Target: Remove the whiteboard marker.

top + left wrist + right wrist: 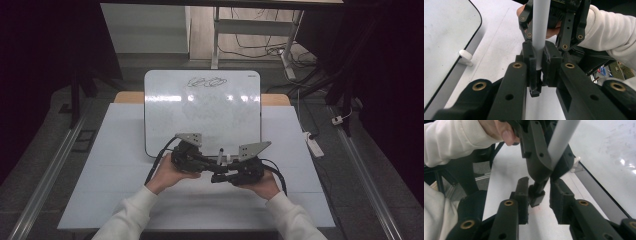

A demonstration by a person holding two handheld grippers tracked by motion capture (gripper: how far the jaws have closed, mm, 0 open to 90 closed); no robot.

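- Whiteboard marker (562,135): grey barrel with a black cap (536,196) at its lower end, held in the air between the two grippers, just near of the whiteboard's near edge, over the middle of the table (125,150).
- Left gripper (540,63): clenched on the grey barrel just above the cap. Judged to act as the fixed clamp, so the barrel cannot slide or twist while the other end is worked.
- Right gripper (537,193): brought in facing the left one, jaws set to either side of the black cap. Not yet gripping: left pad close beside the cap, clear gap at the right pad. Counted as released.
- Likely step in hand: uncapping, by closing on the cap and pulling the hands apart along the barrel's axis.
- Whiteboard (200,115): flat on the table, far of the hands, a small scribble (206,81) near its far edge. Left within easy reach, presumably for writing once the tip is bare.
- Risk noted: an off-centre grip on the short cap could tip the marker in the left jaws instead of freeing the cap.
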